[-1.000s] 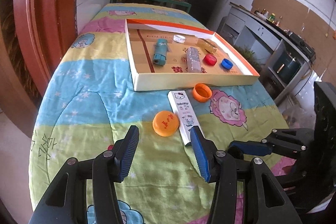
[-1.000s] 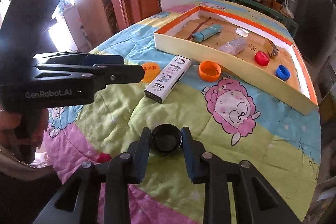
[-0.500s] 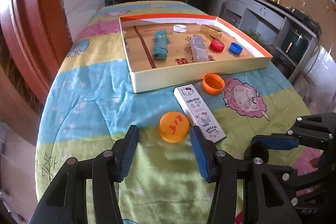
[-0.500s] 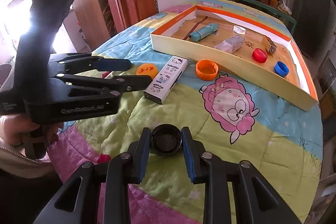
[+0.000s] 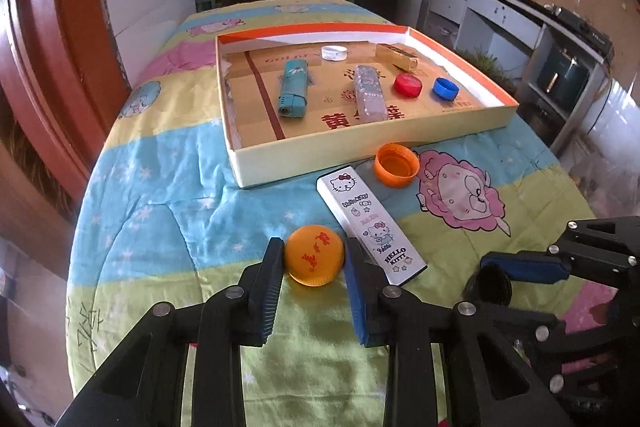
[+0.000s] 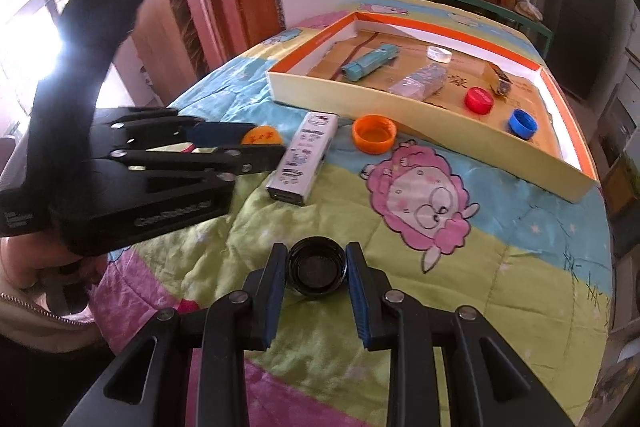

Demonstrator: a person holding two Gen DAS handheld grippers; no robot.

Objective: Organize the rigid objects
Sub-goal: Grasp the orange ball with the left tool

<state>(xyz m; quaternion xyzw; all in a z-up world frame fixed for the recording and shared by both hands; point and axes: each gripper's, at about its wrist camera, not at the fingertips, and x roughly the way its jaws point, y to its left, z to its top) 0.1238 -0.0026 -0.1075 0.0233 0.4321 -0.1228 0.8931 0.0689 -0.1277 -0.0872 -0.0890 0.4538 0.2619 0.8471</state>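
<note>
Low centre of the left view, an orange cap (image 5: 315,261) sits clamped in the left gripper (image 5: 314,259), whose jaws have just closed, the Hello Kitty box (image 5: 370,225) just right. The right gripper (image 6: 316,269) pinches a black cap (image 6: 317,271); open quilt (image 6: 500,287) stretches toward the tray (image 6: 436,115) at upper right.

the left gripper (image 5: 314,263) has advanced toward the orange cap (image 5: 315,254), which lay ahead of its fingertips in the earlier left wrist view and now sits between them at lower centre of the frame. its jaws have just been closing and both pads now touch the cap's sides. in the right wrist view it now covers most of the cap (image 6: 261,137).
</note>
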